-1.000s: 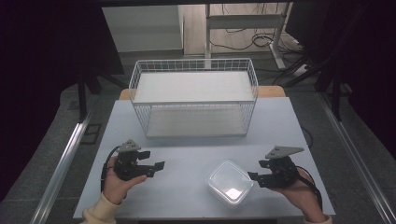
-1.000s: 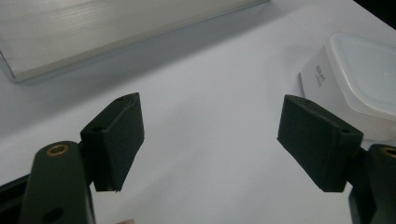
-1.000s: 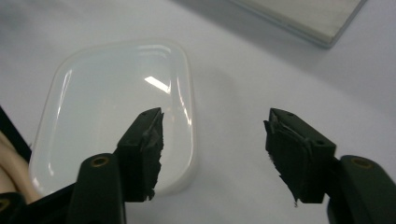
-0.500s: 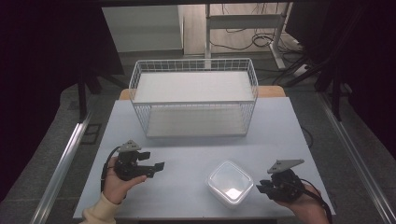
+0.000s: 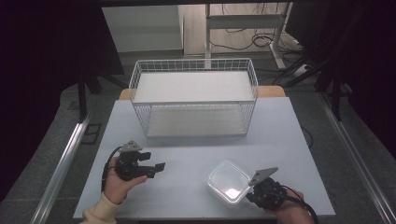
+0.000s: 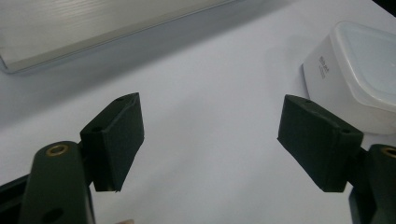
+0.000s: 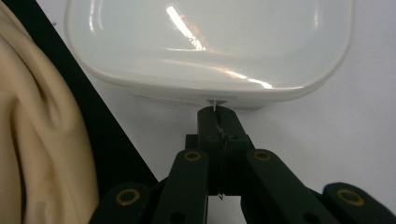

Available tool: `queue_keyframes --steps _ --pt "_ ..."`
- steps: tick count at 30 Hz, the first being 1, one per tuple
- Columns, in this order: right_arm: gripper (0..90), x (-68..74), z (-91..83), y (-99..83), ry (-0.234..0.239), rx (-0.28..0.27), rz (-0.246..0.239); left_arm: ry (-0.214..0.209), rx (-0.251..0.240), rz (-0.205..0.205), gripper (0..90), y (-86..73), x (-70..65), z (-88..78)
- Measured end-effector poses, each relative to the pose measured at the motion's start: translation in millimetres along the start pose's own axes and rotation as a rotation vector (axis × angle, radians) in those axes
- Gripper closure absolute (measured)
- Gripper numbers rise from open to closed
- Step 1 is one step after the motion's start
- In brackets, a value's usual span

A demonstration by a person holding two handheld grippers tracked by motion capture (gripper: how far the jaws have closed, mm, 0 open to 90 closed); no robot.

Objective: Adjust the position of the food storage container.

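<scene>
One thing mattering here: a translucent white, round-cornered square plastic container [image 5: 228,183] with its lid on, sitting flat at the near right of the pale grey surface [image 5: 187,154], well short of the white wire basket [image 5: 194,60] standing at the far edge. No real long axis to reckon with, being about as wide as deep; lying with a corner towards the near edge in the high view.

Meeting the container at its near rim: the right tongs [image 5: 252,190], coming in low and almost level from the person's side, tips pointing straight at the middle of that rim in the right gripper view [image 7: 215,116]. Having just been closing, and now standing fully pressed together, with a small clear tab [image 7: 215,101] of the lid looking pinched between the pads, a thin pale sliver showing in the seam. Lying directly ahead of these tongs, then, and touching them, so any coming lift or peel is probably going up and away from that near rim.

Hovering well apart to the container's left: the left tongs [image 5: 156,169], gaping wide and gripping nothing, with the container off to the upper right in the left gripper view [image 6: 359,79]. Clearly the farther pair, though aiming roughly across towards it and free for steadying the base if needed.
</scene>
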State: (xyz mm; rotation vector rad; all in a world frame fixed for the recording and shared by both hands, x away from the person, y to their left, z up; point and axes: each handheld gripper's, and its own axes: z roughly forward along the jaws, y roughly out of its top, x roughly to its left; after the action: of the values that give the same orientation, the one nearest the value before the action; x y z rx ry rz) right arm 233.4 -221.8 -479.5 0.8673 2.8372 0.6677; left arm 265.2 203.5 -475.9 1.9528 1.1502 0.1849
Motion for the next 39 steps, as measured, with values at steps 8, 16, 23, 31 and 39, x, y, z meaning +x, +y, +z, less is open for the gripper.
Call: queue_keyframes --steps 8,16,23,31,39 --pt "89.2 10.9 7.5 12.3 0.009 -0.017 -0.025 0.006 -0.01 -0.006 22.0 1.0 1.9 -2.5" --pt "89.2 24.8 25.4 36.0 0.007 -0.064 -0.036 0.01 0.0 -0.008 21.9 0.2 3.6 -0.5" --pt "89.3 34.7 42.5 67.5 -0.009 -0.077 -0.072 0.011 -0.015 -0.022 21.9 1.4 7.0 -4.0" --pt "89.3 34.4 54.0 85.1 -0.008 -0.086 -0.079 0.016 -0.011 -0.023 21.9 0.6 9.4 -3.5" --pt "89.3 40.9 18.1 79.5 -0.017 -0.16 -0.09 0.015 -0.009 -0.021 21.9 0.7 7.7 -3.2"
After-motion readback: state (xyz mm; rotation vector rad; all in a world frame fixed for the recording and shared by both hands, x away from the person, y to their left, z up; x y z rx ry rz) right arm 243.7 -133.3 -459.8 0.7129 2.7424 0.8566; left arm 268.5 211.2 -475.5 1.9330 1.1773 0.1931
